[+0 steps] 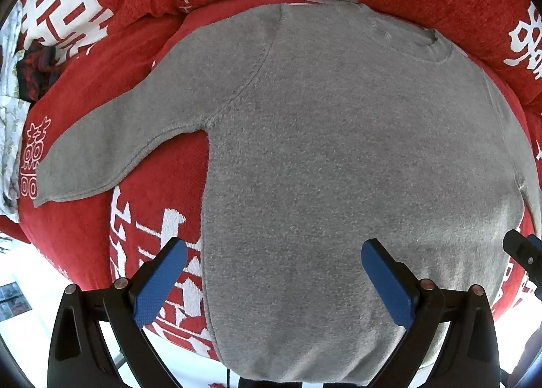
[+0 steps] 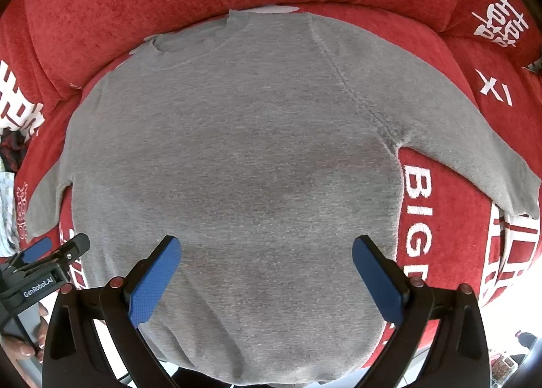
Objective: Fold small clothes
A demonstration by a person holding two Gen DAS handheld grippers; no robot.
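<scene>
- Grey knitted long-sleeved sweater [image 1: 338,157] lies flat, sleeves spread, on the red cushion with white lettering [image 2: 447,225].
- Left claw [image 1: 274,274] and right claw [image 2: 266,272] hover wide, empty.
- Best pinch each sleeve cuff, fold inward evenly.

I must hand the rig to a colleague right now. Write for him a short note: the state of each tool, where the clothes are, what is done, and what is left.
Left tool: open, holds nothing, above the sweater's lower left edge.
Right tool: open, holds nothing, above the lower middle of the sweater.
Gray sweater: spread flat on the red blanket, collar away from you, hem toward you, both sleeves out to the sides.
Done: the sweater is laid out flat; no fold is made.
Left: fold the left sleeve and the right sleeve inward, then fold the body.
</scene>
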